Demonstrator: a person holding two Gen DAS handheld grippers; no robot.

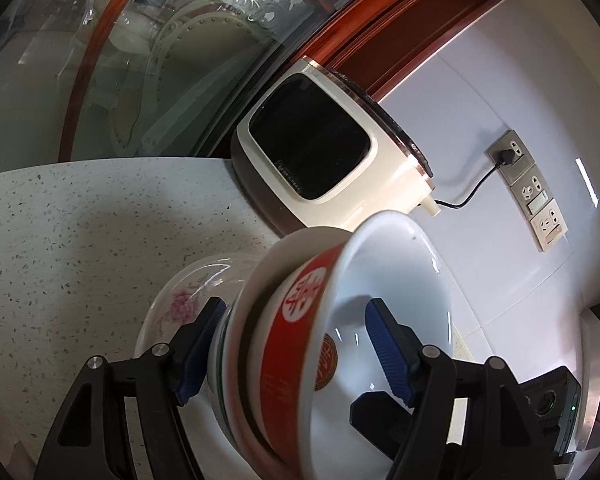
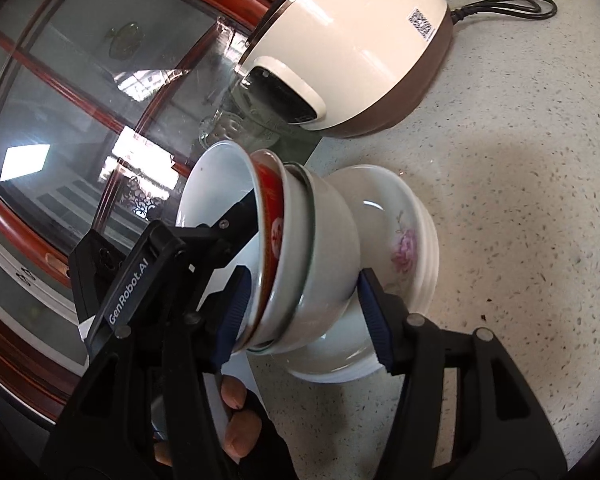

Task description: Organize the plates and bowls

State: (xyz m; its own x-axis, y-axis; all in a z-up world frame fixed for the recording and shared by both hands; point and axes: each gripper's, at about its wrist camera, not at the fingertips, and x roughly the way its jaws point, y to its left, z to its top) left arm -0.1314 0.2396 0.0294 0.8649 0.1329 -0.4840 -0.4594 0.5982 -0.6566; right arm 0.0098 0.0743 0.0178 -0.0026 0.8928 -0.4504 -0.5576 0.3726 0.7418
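Note:
A nested stack of bowls (image 1: 300, 344), the top one red-banded with a white inside, rests on a pile of flower-printed plates (image 1: 180, 308) on the speckled counter. My left gripper (image 1: 296, 308) spans the stack, one blue pad on the lowest bowl's outer wall and the other inside the top bowl. From the opposite side, my right gripper (image 2: 302, 276) holds the same bowls (image 2: 320, 248), one pad at the top bowl's rim and one against the bottom bowl, just above the plates (image 2: 408, 248). The left gripper (image 2: 140, 280) shows in the right wrist view, one finger reaching into the top bowl.
A cream and brown rice cooker (image 1: 320, 148) stands close behind the dishes, its cord (image 1: 472, 188) plugged into wall sockets (image 1: 536, 196). A red wood-framed glass cabinet (image 2: 80, 120) borders the counter (image 2: 520, 200). A person's fingers (image 2: 236, 420) show below the left gripper.

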